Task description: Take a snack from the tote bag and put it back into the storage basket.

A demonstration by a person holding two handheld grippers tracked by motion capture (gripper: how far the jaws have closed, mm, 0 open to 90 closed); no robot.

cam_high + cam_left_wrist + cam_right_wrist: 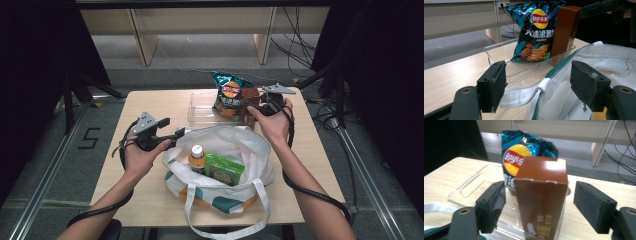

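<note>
Low in the high view, the tote bag (220, 170) holds a bottle (197, 156) and a green packet (224, 168). At centre left, the left tool (176, 134) stands open at the bag's rim; keep it there to steady the mouth. Farther up, the brown box (543, 195) stands upright in the clear tray (200, 107) beside the chip bag (228, 95), between the right tool's (539, 207) open jaws, untouched. Draw that tool back straight so the box doesn't tip.

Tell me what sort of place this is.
Probably a lab or studio set up for recording, not a home: black curtains flank a small wooden table, loose cables run over the grey floor, and a number five is taped beside a floor rail.
</note>
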